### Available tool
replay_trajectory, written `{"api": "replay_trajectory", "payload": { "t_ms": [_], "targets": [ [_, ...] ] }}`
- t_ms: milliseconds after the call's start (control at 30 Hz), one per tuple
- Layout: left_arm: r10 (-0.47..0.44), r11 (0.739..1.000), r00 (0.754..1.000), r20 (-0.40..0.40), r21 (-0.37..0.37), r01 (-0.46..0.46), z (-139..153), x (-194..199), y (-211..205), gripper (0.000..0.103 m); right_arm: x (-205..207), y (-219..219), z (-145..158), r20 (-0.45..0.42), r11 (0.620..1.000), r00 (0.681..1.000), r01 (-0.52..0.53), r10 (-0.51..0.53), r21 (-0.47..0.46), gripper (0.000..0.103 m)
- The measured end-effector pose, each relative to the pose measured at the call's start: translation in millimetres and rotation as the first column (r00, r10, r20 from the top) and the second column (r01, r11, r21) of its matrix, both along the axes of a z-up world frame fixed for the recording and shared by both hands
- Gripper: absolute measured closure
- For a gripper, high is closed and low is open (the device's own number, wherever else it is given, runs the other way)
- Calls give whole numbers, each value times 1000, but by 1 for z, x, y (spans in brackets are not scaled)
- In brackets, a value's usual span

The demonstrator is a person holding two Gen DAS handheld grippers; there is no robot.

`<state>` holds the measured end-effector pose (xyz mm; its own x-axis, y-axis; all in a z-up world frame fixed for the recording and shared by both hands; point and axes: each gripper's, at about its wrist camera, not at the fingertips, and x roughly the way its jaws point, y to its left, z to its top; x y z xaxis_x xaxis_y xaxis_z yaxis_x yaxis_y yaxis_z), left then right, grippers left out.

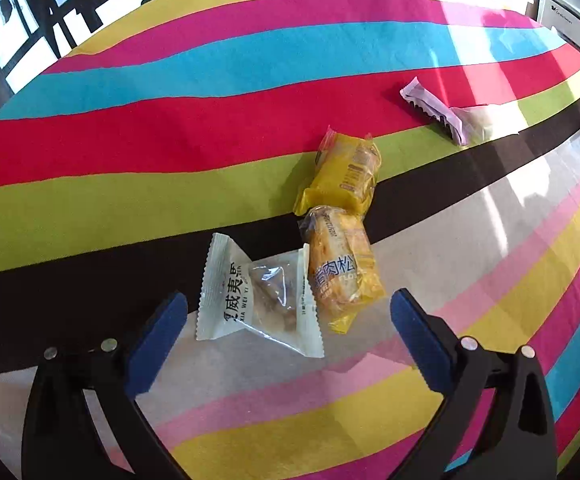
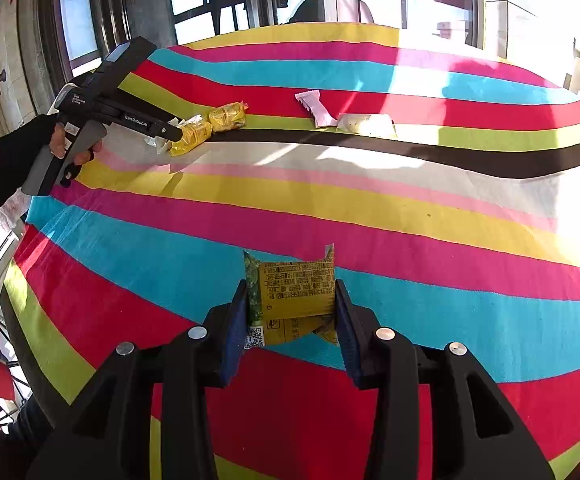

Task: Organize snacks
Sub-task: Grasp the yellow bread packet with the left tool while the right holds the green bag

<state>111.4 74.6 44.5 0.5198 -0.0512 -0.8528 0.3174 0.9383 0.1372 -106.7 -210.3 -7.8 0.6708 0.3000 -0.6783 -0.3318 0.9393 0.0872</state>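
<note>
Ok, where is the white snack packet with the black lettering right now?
In the left wrist view, the white snack packet lies low in the middle, between the open left tool's fingers, touching a yellow packet on its right.

The desk [image 1: 137, 128] wears a cloth of bright stripes — yellow, pink, blue, red, green, black, white. On it lie a white snack packet [image 1: 255, 294], two yellow packets [image 1: 344, 172] touching end to end, and a pale pink wrapper [image 1: 436, 114] farther off.
</note>
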Motion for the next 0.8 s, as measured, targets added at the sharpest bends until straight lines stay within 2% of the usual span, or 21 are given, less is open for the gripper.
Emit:
{"api": "replay_trajectory", "payload": {
  "t_ms": [100, 267, 367, 400, 433, 467, 500, 567, 600, 633, 700, 733, 800],
  "targets": [
    [-63, 998, 997, 54, 28, 61, 13, -1, -22, 1, 1, 0, 0, -3, 1000, 1000, -4, 4, 6, 63],
    [-68, 992, 998, 11, 108, 66, -6, 38, -64, 1, 0, 0, 1, 2, 1000, 1000, 4, -4, 8, 63],
    [-45, 992, 999, -22, 116, 47, -19, 63, -75, 4, 0, -1, 0, -2, 1000, 1000, 11, -11, 7, 62],
    [-44, 994, 998, -51, 95, 49, -23, 70, -76, 10, 1, -1, 0, -5, 1000, 1000, 12, -12, 5, 62],
    [-47, 997, 993, -108, 56, 53, -28, 75, -77, 42, 1, -1, -1, -8, 1000, 1000, 14, -14, 3, 62],
    [-29, 998, 990, -138, 43, 35, -31, 76, -78, 57, 1, -1, -1, -9, 1000, 1000, 15, -15, 1, 62],
    [-63, 998, 989, -134, -15, 62, -27, 68, -83, 57, 1, -1, -1, -8, 1000, 1000, 17, -17, 0, 62],
    [-186, 972, 978, -96, -161, 169, -11, 37, -100, 58, 1, -3, 0, -3, 1000, 1000, 21, -21, 8, 62],
    [-224, 959, 973, -61, -191, 209, -2, 17, -110, 58, 0, -4, 1, 0, 1000, 1000, 23, -23, 15, 62],
    [-255, 941, 966, -32, -239, 241, 7, -3, -117, 58, 0, -5, 1, 1, 999, 1000, 23, -23, 24, 62],
    [-295, 885, 956, -4, -378, 271, 19, -39, -125, 58, 0, -7, 1, -1, 999, 1000, 26, -26, 33, 62],
    [-304, 862, 953, 12, -422, 280, 23, -57, -128, 57, 0, -8, 1, -1, 999, 1000, 29, -29, 34, 62],
    [-291, 854, 955, 61, -434, 288, 28, -89, -132, 57, -2, -9, 2, 6, 999, 999, 37, -38, 40, 62]
  ]
}}
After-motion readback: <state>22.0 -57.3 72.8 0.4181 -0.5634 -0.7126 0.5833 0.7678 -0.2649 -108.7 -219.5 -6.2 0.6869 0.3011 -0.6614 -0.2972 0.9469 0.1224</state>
